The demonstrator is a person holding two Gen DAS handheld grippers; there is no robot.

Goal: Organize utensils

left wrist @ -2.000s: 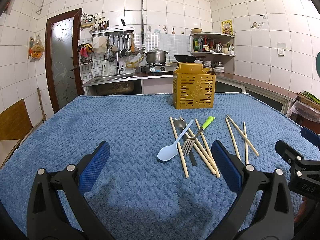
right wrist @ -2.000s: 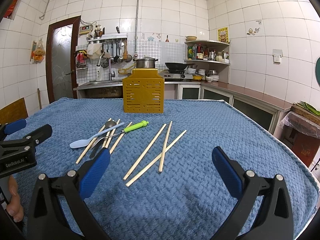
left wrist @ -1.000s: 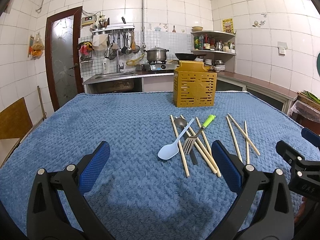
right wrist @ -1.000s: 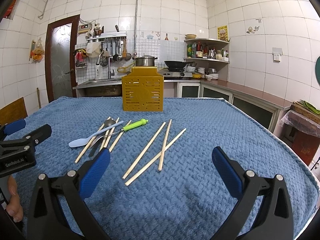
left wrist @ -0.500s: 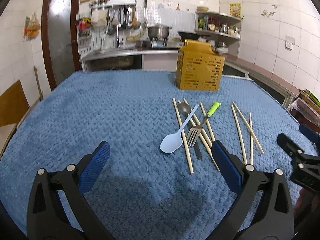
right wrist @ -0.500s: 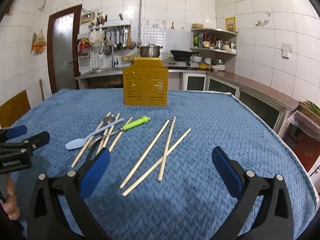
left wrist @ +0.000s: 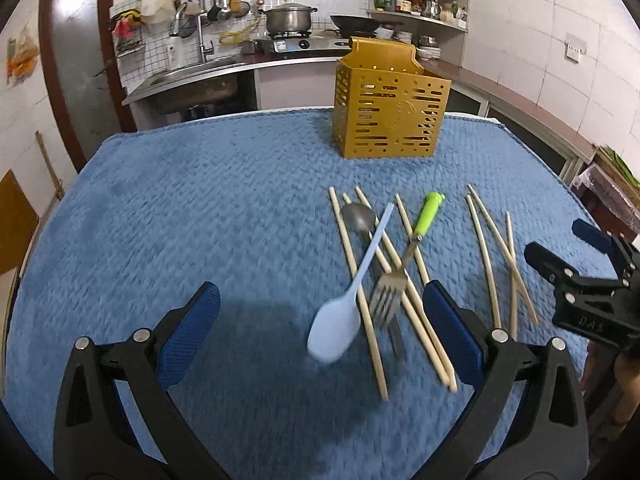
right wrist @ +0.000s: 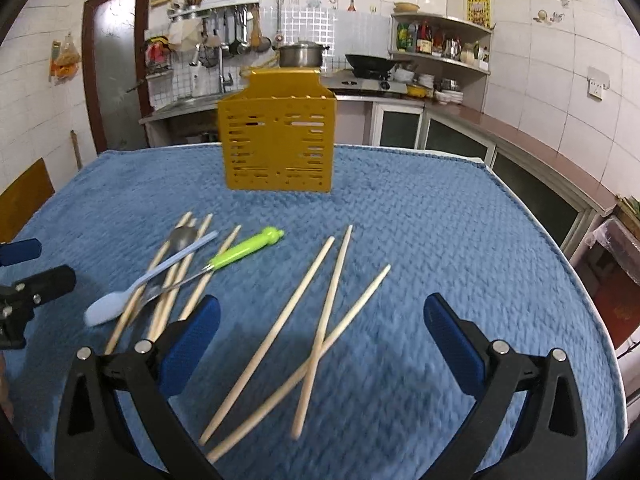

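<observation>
A yellow slotted utensil holder (left wrist: pixel 387 115) (right wrist: pixel 279 146) stands upright at the far side of the blue cloth. In front of it lie a pale blue spoon (left wrist: pixel 347 302) (right wrist: pixel 136 285), a fork with a green handle (left wrist: pixel 405 262) (right wrist: pixel 236 255), a metal spoon (left wrist: pixel 360 218) (right wrist: pixel 182 237) and several wooden chopsticks (left wrist: pixel 356 280) in a crossed heap. Three more chopsticks (right wrist: pixel 320 328) (left wrist: pixel 496 256) lie apart to the right. My left gripper (left wrist: pixel 320 330) hovers open just short of the blue spoon's bowl. My right gripper (right wrist: pixel 320 334) hangs open above the three chopsticks. Neither holds anything.
The blue textured cloth (left wrist: pixel 192 208) covers the whole table, with its right edge (right wrist: pixel 560 256) close to a counter. A kitchen counter with a sink, pot and wok runs along the back wall. A wooden chair (right wrist: pixel 24 196) stands at the left.
Both grippers have moved forward and tilted down toward the utensils, which now look larger and nearer. Both stayed open. The utensils have not moved.
</observation>
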